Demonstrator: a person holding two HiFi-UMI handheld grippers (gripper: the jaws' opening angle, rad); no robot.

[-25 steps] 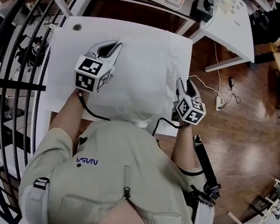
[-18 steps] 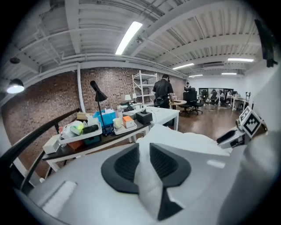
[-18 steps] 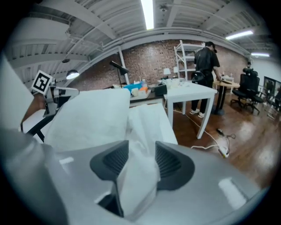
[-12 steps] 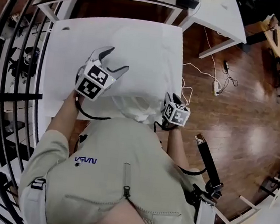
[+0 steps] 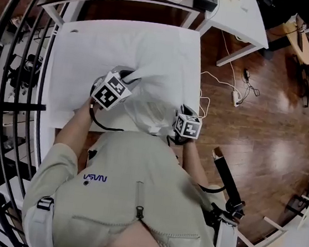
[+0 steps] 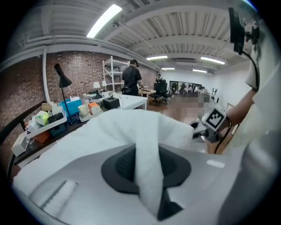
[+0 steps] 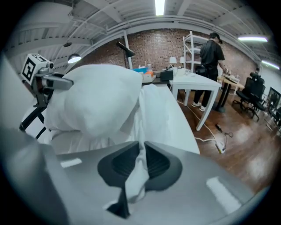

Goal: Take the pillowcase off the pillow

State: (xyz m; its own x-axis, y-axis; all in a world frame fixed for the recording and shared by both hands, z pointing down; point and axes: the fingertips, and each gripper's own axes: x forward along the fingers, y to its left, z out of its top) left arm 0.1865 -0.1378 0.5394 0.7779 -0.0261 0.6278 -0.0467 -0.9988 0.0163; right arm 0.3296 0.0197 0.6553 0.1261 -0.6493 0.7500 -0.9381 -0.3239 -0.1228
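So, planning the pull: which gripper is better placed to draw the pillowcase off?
Probably left: the left gripper is closing on a broad central fold of pillowcase; the right gripper is closing on a thin fold at its edge.

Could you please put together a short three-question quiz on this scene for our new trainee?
1. True or false: the right gripper has nothing between its jaws.
2. What passes between the jaws of the left gripper? A: a black cable. B: a fold of the white pillowcase. C: nothing at all.
3. Which piece of furniture lies under the pillowcase?

Key
1. False: its jaws are closing with white pillowcase fabric pinched between them.
2. B: the jaws are closing, and the fold runs up from between them.
3. The white table in front of the person.
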